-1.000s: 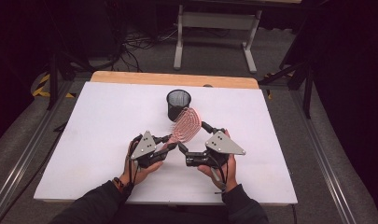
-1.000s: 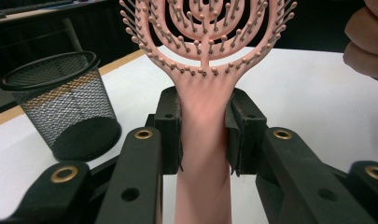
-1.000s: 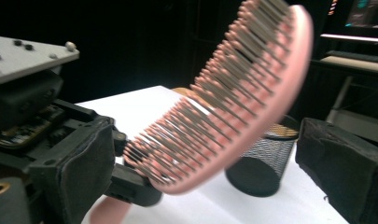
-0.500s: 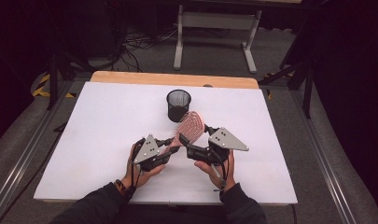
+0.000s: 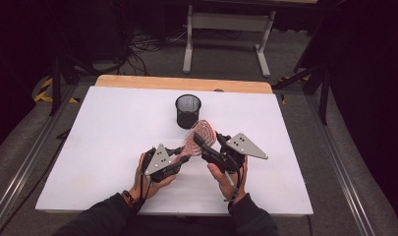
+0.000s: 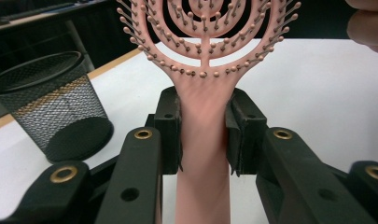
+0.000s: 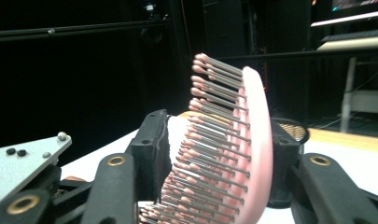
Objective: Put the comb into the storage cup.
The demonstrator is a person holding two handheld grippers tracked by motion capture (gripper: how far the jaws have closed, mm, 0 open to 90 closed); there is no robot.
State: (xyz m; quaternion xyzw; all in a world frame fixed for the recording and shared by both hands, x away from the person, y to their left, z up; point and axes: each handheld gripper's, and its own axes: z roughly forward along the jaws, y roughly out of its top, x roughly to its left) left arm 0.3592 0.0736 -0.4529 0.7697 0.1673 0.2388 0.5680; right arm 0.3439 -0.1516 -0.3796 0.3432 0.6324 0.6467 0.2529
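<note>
Pink hairbrush (image 5: 199, 135): raised over the white worktop (image 5: 98, 147), between my two hands, just short of the cup.
Left jaws (image 6: 203, 135): clamped tight on the brush handle.
Right jaws (image 7: 214, 158): just been closing around the brush head, bristles toward one pad, back against the other.
Black mesh cup (image 5: 187, 111): upright, just beyond the brush.
</note>
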